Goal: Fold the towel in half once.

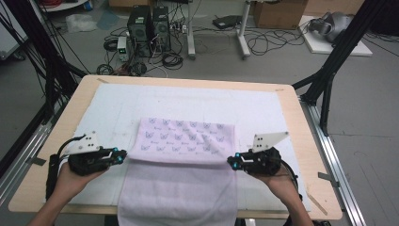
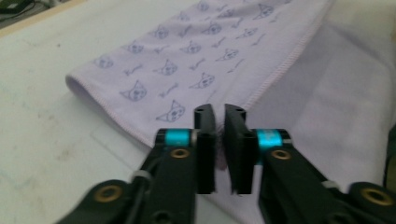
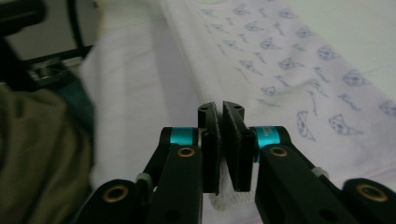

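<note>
1 towel (image 1: 181, 155) (folded), 2 hand-held grippers

A light wooden table (image 1: 308, 141) with rounded corners stands on a grey floor (image 1: 371, 122), its top covered by a white mat (image 1: 117, 101). Beyond its far edge, 2 black computer towers (image 1: 149, 26) sit on the floor amid loops of black cable (image 1: 171, 60). The white legs of another desk (image 1: 243, 33) rise beside them, with cardboard boxes (image 1: 277, 13) behind. Black frame struts (image 1: 336, 56) slant down at both sides. Even indoor light falls throughout.
</note>
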`<state>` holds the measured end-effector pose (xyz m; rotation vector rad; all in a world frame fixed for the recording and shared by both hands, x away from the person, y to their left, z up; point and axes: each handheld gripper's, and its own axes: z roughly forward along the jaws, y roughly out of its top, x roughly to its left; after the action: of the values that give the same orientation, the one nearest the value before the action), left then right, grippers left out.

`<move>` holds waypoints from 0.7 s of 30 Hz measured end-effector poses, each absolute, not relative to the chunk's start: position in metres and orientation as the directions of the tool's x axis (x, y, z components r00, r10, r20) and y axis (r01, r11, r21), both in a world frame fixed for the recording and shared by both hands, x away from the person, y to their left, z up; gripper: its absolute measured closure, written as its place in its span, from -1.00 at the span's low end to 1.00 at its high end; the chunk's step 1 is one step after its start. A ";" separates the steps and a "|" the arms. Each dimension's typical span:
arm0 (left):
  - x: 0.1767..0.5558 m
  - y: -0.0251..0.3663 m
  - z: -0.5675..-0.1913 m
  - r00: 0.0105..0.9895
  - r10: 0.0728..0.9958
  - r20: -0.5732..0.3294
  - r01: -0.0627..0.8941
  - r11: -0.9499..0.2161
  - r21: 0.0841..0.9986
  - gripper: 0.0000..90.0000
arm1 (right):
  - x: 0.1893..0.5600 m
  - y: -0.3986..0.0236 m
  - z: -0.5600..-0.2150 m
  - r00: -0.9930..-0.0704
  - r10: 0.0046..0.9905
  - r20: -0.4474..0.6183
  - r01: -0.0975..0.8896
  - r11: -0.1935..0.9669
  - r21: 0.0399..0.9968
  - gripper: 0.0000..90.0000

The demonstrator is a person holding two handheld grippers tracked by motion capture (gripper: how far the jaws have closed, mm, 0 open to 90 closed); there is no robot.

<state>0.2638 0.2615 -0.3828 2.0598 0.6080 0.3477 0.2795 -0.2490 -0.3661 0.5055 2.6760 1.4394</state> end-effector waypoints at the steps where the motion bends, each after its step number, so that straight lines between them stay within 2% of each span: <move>1: 0.261 0.264 -0.384 0.837 0.548 0.006 0.289 -0.451 0.844 0.67 | 0.276 -0.249 -0.367 -0.944 0.311 0.113 0.266 0.508 0.819 0.61; 5: 0.262 0.266 -0.391 0.830 0.558 0.009 0.297 -0.455 0.839 0.47 | 0.278 -0.250 -0.376 -0.928 0.362 0.087 0.284 0.538 0.794 0.46; 12: 0.280 0.247 -0.413 0.840 0.542 -0.004 0.309 -0.474 0.825 0.40 | 0.303 -0.239 -0.411 -0.904 0.410 0.120 0.349 0.548 0.761 0.38; 18: 0.296 0.234 -0.429 0.841 0.540 -0.012 0.324 -0.486 0.811 0.37 | 0.318 -0.235 -0.418 -0.902 0.420 0.104 0.347 0.559 0.753 0.35; 21: 0.309 0.231 -0.429 0.827 0.563 -0.010 0.339 -0.483 0.807 0.34 | 0.329 -0.239 -0.419 -0.877 0.469 0.101 0.375 0.539 0.755 0.33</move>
<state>0.3090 0.2308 -0.4285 2.1209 0.6592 0.3212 0.3286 -0.2387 -0.4189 0.7308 2.6544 1.2603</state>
